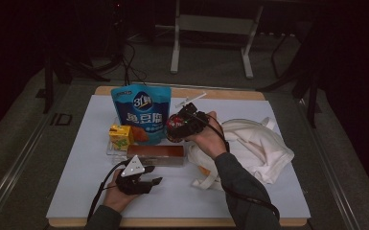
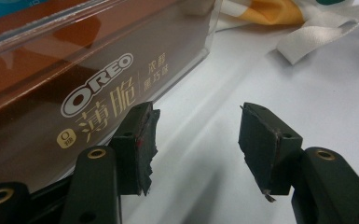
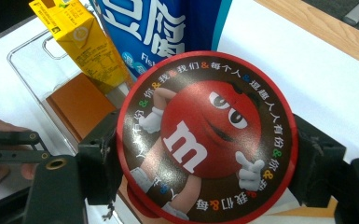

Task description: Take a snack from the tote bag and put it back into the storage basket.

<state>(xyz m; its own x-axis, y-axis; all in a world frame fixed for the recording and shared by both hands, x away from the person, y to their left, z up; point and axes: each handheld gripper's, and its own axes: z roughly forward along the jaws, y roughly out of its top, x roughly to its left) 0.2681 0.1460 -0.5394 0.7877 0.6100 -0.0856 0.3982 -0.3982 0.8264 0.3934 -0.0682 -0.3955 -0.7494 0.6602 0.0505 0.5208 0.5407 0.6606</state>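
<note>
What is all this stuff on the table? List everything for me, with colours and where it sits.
Blue foil snack pouch: one, blue, back centre, upright.
Yellow drink carton: one, yellow, left of the pouch.
Brown Oreo box: one, brown, in front of the pouch.
Clear plastic tray: one, transparent, under the carton.
Round red M&M's tin: one, red, clamped in right tool.
Cream cloth bag: one, right side.
White mat: one, covering the table.
Left tool: black, open, beside the Oreo box.
Right tool: black.

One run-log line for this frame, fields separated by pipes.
left gripper: open, beside Oreo box | right gripper: shut on M&M's tub, lifted | tray: juice carton, blue pouch | bag: right
</note>
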